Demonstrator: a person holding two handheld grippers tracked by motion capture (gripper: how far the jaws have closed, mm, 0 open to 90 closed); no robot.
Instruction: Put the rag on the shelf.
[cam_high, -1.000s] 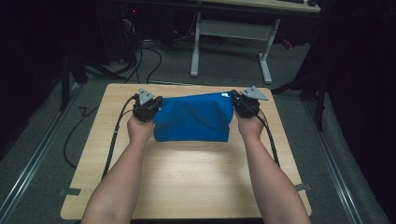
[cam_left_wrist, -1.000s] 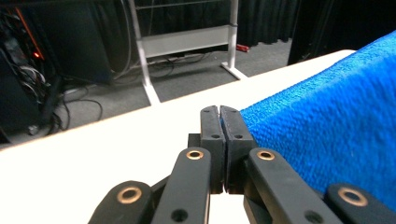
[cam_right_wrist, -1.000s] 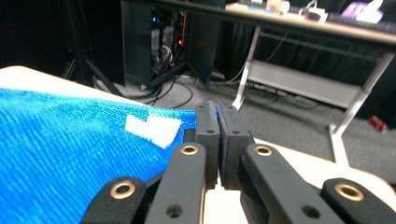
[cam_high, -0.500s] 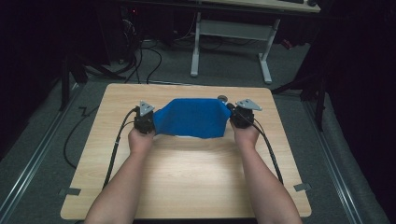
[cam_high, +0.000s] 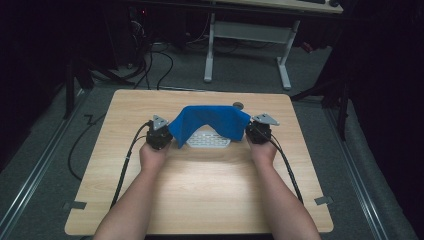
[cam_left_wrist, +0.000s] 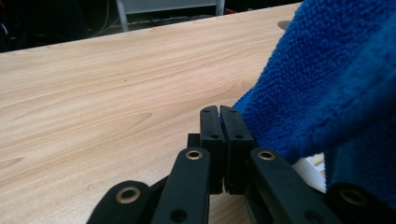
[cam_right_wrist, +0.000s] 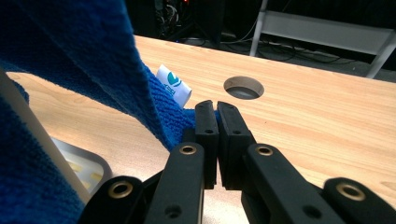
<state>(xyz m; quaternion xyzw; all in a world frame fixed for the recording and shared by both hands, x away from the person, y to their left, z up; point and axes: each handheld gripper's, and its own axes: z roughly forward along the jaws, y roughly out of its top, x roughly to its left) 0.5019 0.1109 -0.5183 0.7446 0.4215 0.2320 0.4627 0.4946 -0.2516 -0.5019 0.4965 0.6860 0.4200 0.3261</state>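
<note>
A blue microfibre cloth (cam_high: 210, 121) hangs in an arch between my two grippers, just above the wooden table (cam_high: 200, 190). My left gripper (cam_high: 171, 133) is shut on the cloth's left corner, and its pads pinch the cloth's edge (cam_left_wrist: 327, 84) in the left gripper view (cam_left_wrist: 219, 109). My right gripper (cam_high: 249, 128) is shut on the right corner, where the cloth (cam_right_wrist: 93, 60) carries a small white label (cam_right_wrist: 173, 86) beside the closed jaws (cam_right_wrist: 211, 105). Under the cloth lies a flat white slab (cam_high: 207, 140) with a grid of small marks, partly covered.
A round cable hole (cam_high: 238, 105) sits in the tabletop just behind the cloth. Black cables trail from both grippers toward the table's near edge. Beyond the table stands a white desk frame (cam_high: 245, 35) on grey carpet, with loose cables on the floor at left.
Both hands have come down and toward the near edge with the cloth. The cloth, stretched flat a second ago, now sags into an arch, and the white slab shows beneath it.
</note>
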